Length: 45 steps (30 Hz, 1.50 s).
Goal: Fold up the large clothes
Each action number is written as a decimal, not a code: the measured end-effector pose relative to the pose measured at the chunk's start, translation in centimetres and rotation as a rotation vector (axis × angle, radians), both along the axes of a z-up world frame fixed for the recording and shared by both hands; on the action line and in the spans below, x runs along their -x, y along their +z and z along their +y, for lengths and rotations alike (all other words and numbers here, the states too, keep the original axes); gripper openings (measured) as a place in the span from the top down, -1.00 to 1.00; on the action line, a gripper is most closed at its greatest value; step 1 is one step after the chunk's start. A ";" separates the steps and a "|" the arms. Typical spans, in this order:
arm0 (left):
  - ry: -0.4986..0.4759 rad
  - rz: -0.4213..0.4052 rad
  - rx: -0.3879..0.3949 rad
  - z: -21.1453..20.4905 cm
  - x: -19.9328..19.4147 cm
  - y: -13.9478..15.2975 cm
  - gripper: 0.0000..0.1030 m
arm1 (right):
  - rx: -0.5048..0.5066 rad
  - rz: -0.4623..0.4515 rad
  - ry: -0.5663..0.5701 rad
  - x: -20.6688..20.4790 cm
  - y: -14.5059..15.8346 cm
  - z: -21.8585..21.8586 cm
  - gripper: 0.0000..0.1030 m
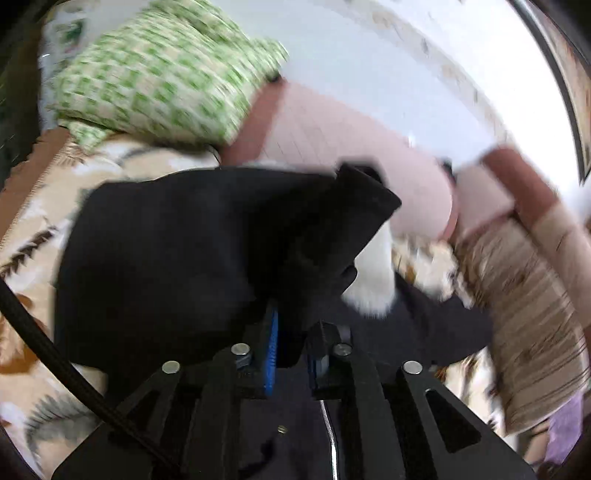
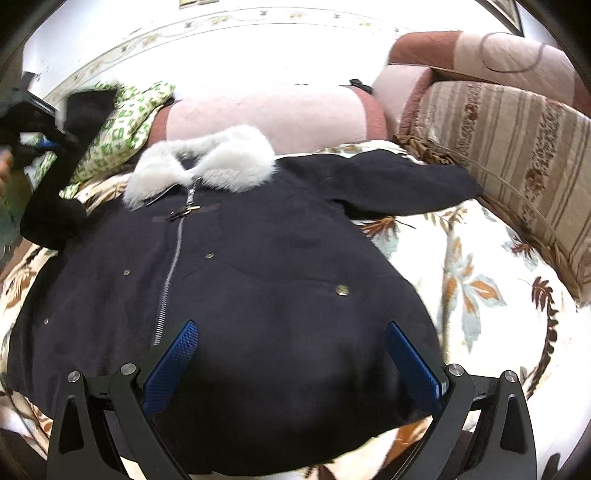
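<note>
A home, probably a living room or bedroom: a leaf-patterned blanket (image 2: 480, 280) covers the bed or sofa, with a green checked pillow (image 1: 166, 74), pink bolster cushions (image 2: 266, 118), a striped sofa back (image 2: 517, 147) and a papered wall border (image 2: 207, 26).

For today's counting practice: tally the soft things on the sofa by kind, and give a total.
Coat: 1
Pillow: 1
Sofa cushions: 2
Leaf-print blanket: 1
Total: 5

A leaf-print blanket (image 2: 476, 280) covers the bed. On it lies a dark coat (image 2: 258, 295). Left of the coat sits a green checked pillow (image 2: 125, 125).
</note>
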<state>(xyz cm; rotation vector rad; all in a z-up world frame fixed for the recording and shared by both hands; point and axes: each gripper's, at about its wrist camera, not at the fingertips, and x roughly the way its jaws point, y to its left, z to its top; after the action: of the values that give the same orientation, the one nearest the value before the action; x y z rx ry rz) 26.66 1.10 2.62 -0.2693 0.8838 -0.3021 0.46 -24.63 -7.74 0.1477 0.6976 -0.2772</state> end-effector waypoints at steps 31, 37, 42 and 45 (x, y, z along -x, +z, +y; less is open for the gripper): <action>0.569 -0.100 -0.089 18.5 5.5 -7.0 -0.52 | -0.486 0.202 0.197 -29.7 -5.1 5.8 -0.37; 0.565 -0.053 -0.089 18.5 5.2 -7.9 -0.52 | -0.383 0.208 0.317 -28.4 -1.0 6.3 0.88; 0.535 -0.049 -0.133 17.3 5.0 -8.0 -0.52 | -0.272 0.122 0.223 -26.1 2.8 2.4 0.88; 0.512 -0.029 -0.163 16.6 4.7 -8.4 -0.52 | -0.190 0.125 0.097 -25.3 3.3 -0.9 0.88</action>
<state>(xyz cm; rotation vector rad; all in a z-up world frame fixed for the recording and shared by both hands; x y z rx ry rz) 21.98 17.73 -5.76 -0.3279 0.7763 0.2393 25.80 -25.57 -4.41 0.2790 0.8524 -0.1275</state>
